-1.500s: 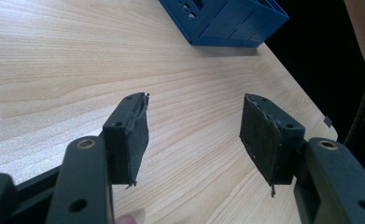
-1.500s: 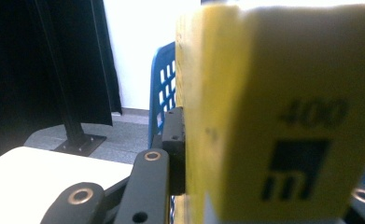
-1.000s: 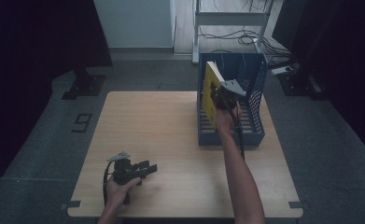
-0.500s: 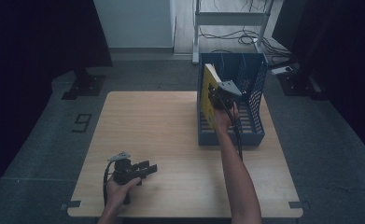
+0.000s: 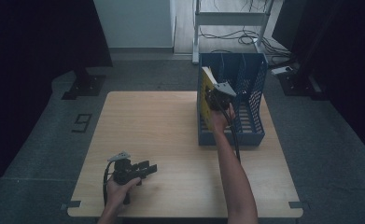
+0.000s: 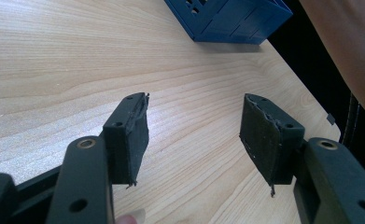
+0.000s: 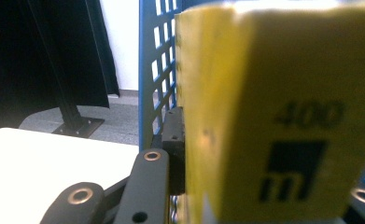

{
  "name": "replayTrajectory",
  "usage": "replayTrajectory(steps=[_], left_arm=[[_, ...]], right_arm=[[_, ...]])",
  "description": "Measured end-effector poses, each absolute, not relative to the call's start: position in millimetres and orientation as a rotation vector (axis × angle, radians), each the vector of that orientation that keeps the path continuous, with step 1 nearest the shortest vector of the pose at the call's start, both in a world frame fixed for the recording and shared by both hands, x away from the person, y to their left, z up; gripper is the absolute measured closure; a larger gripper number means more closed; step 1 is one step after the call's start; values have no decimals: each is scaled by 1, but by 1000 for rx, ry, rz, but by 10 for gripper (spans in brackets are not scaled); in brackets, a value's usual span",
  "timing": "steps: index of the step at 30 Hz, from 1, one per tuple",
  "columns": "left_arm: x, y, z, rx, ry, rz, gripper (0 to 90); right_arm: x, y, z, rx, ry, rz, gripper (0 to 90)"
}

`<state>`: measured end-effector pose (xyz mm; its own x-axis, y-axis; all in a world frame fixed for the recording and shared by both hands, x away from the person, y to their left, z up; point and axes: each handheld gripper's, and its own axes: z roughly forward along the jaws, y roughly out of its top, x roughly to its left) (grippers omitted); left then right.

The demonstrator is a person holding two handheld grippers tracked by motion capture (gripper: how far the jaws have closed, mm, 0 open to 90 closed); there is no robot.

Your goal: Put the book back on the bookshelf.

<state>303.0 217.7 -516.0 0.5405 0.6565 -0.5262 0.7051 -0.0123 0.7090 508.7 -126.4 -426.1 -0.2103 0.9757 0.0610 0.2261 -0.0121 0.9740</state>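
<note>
Yellow book (image 5: 207,100) lower in rack (image 5: 255,135)

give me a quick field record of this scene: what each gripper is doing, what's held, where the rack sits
right gripper: shut on the yellow book, holding it upright at the blue rack's left side
yellow book: thick, black print on its spine, jaw pressed against its left face in the right gripper view
blue rack: perforated file rack with dividers, at the far right of the wooden table
left gripper: open, nothing between its jaws, low over the near left of the table
left hand: holds that gripper
</note>
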Motion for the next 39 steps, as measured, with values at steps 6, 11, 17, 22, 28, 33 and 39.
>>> replayTrajectory(steps=[6, 11, 17, 22, 28, 33, 39], left_arm=[[303, 218, -517, 1710, 1152, -57, 417], [303, 219, -517, 1708, 1153, -57, 416], [303, 216, -517, 1713, 1151, -57, 417], [302, 215, -516, 1717, 1143, -57, 416], [302, 216, -515, 1712, 1143, -56, 416], [302, 216, -515, 1713, 1142, -58, 415], [302, 215, -515, 1716, 1142, -56, 415]], right_arm=[[511, -124, -432, 1301, 1527, 1274, 745], [508, -124, -439, 1299, 1538, 1267, 743], [503, -127, -437, 1301, 1585, 1249, 734], [498, -129, -437, 1299, 1611, 1243, 729], [496, -131, -435, 1303, 1632, 1243, 719], [495, -133, -430, 1310, 1642, 1268, 702], [492, -137, -421, 1295, 1608, 1334, 679]])
